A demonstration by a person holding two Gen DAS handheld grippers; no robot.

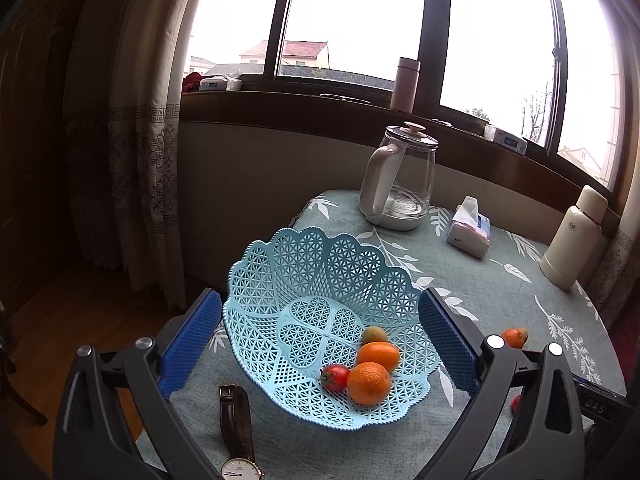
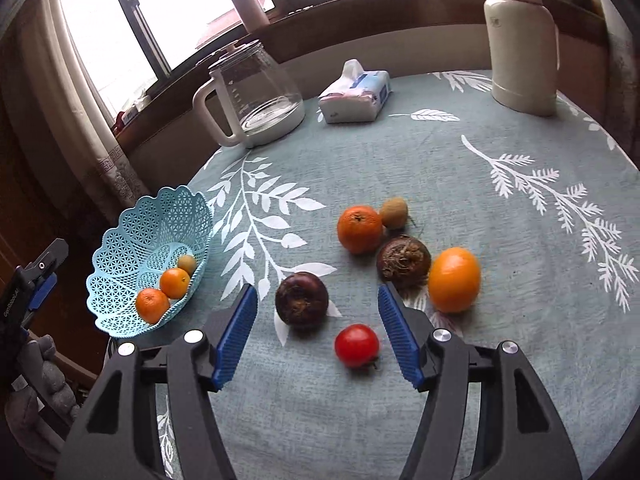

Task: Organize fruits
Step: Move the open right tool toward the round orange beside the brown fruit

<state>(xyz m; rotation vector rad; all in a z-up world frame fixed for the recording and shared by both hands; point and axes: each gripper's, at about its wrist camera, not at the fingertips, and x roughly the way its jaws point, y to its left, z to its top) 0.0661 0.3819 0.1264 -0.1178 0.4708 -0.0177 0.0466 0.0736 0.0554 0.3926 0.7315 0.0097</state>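
— Fruits in the left wrist view?
— Two oranges [image 1: 373, 368], a tomato [image 1: 335, 377] and a greenish fruit [image 1: 374, 335] lie in the blue basket [image 1: 304, 280]; the left tool [image 1: 320, 342] is spread wide, empty, its pads either side of the basket.
— And the right wrist view?
— Right of the basket [image 2: 132, 240], on the bench [image 2: 500, 340], lie two dark round fruits [image 2: 301, 299], two oranges, a small brown fruit and a red tomato [image 2: 357, 345]. The right tool [image 2: 318, 336] is spread, empty, flanking the nearer dark fruit and tomato.
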